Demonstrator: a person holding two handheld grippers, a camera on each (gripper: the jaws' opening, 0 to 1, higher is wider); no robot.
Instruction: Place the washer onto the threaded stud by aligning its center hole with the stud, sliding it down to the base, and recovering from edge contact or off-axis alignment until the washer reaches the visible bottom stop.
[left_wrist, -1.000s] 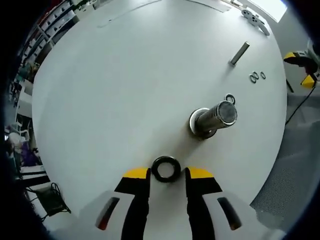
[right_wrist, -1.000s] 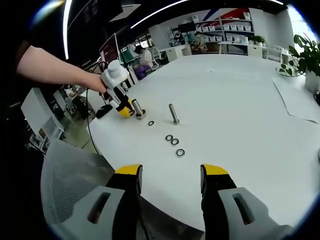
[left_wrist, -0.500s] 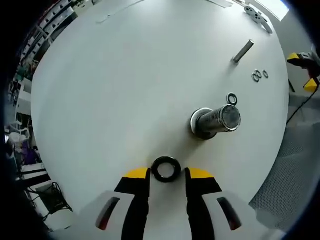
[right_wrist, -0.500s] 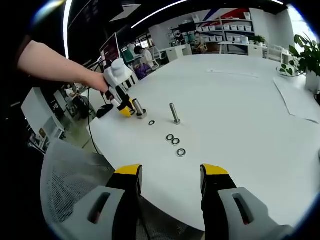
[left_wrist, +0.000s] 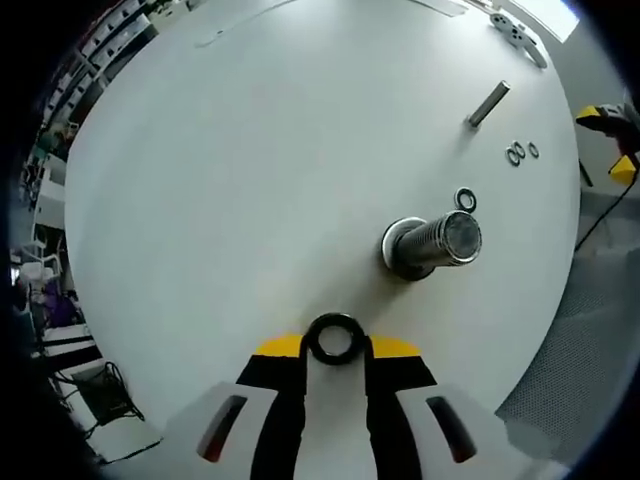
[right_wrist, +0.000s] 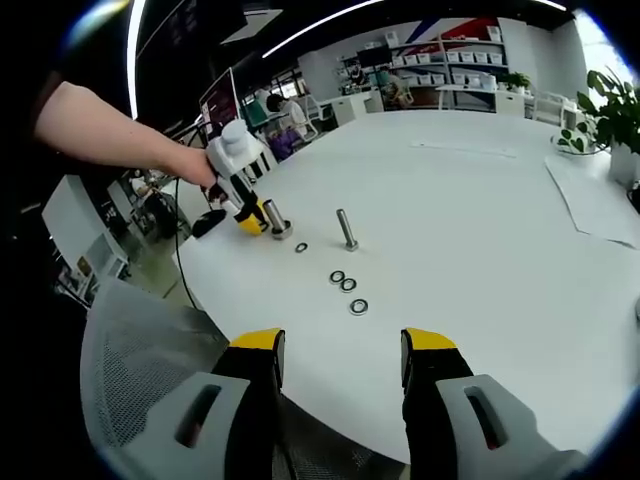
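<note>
A black washer (left_wrist: 335, 338) lies on the white round table (left_wrist: 250, 170), and my left gripper (left_wrist: 336, 346) is shut on it, one yellow-tipped jaw against each side. The thick threaded stud (left_wrist: 440, 240) stands upright on its flanged base a short way ahead and to the right. In the right gripper view the same stud (right_wrist: 272, 216) stands beside the left gripper (right_wrist: 246, 214), which a person's hand holds at the far left table edge. My right gripper (right_wrist: 343, 342) hangs open over the near edge with nothing between its jaws.
A thin stud (right_wrist: 345, 228) stands mid-table, with several small washers (right_wrist: 348, 284) scattered in front of it and one (left_wrist: 464, 199) near the thick stud. A grey mesh chair (right_wrist: 150, 340) sits below the near table edge. Paper sheets and a plant (right_wrist: 600, 115) are at the right.
The left gripper's jaws have come together onto the black washer, which lay loose between them before. The right gripper has stayed put, still open.
</note>
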